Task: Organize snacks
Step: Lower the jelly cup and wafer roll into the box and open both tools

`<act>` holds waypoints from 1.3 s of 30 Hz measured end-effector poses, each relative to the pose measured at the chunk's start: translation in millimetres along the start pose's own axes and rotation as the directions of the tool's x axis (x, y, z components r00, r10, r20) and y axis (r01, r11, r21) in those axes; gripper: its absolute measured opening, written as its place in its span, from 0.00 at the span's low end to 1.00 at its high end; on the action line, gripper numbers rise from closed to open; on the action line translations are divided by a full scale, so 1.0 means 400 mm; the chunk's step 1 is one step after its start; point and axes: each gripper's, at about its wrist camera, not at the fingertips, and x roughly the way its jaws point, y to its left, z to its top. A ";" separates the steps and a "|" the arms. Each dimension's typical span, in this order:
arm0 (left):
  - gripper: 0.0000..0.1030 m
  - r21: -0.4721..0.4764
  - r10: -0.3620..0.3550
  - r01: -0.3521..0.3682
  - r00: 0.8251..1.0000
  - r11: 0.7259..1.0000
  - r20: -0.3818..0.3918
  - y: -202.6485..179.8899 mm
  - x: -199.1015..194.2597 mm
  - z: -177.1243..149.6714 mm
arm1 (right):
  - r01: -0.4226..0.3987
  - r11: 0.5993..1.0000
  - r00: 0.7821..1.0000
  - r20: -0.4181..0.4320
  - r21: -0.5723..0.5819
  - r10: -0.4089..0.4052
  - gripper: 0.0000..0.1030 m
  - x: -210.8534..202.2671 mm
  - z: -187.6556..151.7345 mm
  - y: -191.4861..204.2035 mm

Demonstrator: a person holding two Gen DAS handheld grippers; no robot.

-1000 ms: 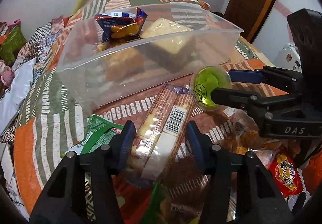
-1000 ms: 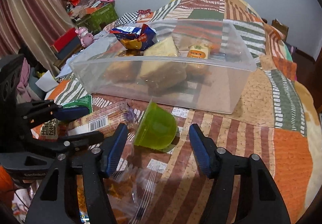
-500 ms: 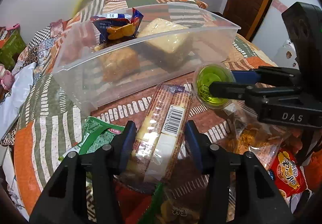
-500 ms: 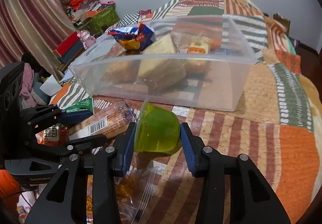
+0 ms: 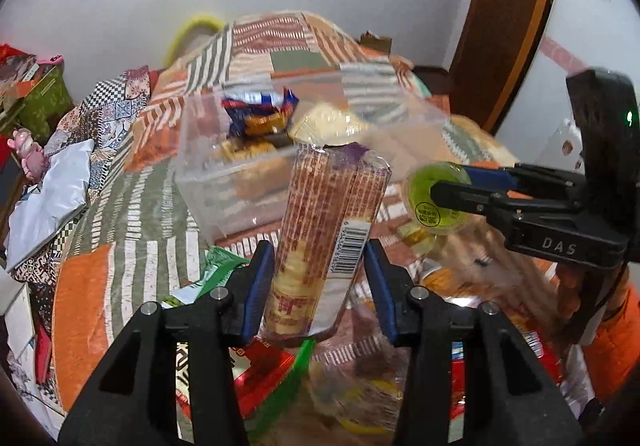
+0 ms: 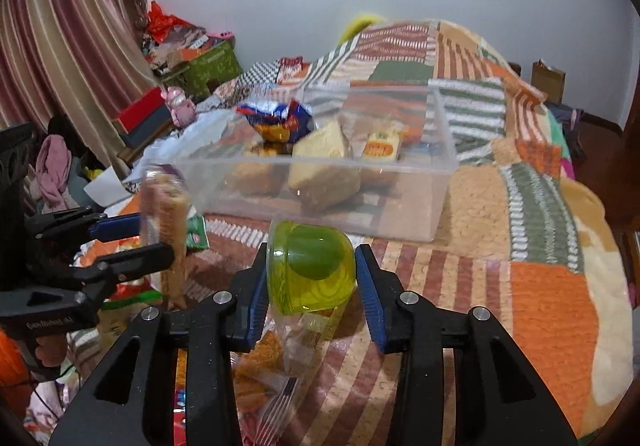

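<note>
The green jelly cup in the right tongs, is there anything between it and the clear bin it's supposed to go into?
Nothing visible blocks it. The green jelly cup sits in the right tongs just short of the clear bin, whose near wall faces it. The bin is open-topped, with free room at its right end.

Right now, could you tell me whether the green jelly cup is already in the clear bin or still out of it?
Out: the green jelly cup sits gripped in the right gripper, short of the clear bin.

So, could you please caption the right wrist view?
Right gripper holds a green jelly cup before the clear bin.
</note>
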 end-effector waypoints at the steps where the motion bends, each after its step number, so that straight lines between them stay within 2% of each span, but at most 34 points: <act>1: 0.44 -0.005 -0.001 0.001 1.000 1.000 0.009 0.001 -0.007 0.005 | -0.002 1.000 1.000 0.013 0.001 0.002 0.36 -0.010 0.006 -0.001; 12: 0.44 -0.039 0.019 -0.013 0.991 0.999 0.135 0.008 -0.083 0.090 | 0.011 1.000 0.993 0.114 0.004 -0.011 0.36 -0.064 0.077 0.004; 18: 0.44 -0.069 -0.008 0.020 0.987 0.997 0.161 0.039 -0.081 0.143 | 0.024 1.000 0.988 0.155 0.006 -0.025 0.36 -0.067 0.125 0.000; 23: 0.44 -0.075 0.020 -0.007 0.985 0.997 0.174 0.054 -0.058 0.193 | 0.027 1.000 0.985 0.172 0.008 -0.028 0.36 -0.054 0.164 -0.006; 32: 0.44 -0.082 0.031 -0.018 0.986 0.996 0.164 0.053 0.024 0.242 | 0.058 0.998 0.988 0.145 0.006 -0.058 0.36 0.008 0.197 -0.031; 36: 0.44 -0.074 0.063 -0.051 0.984 0.996 0.164 0.052 0.070 0.261 | 0.056 0.998 0.992 0.111 0.034 -0.059 0.36 0.052 0.201 -0.059; 39: 0.44 -0.077 0.054 -0.044 0.990 0.996 0.131 0.053 0.113 0.264 | 0.052 0.997 0.996 0.075 0.052 -0.056 0.36 0.090 0.198 -0.075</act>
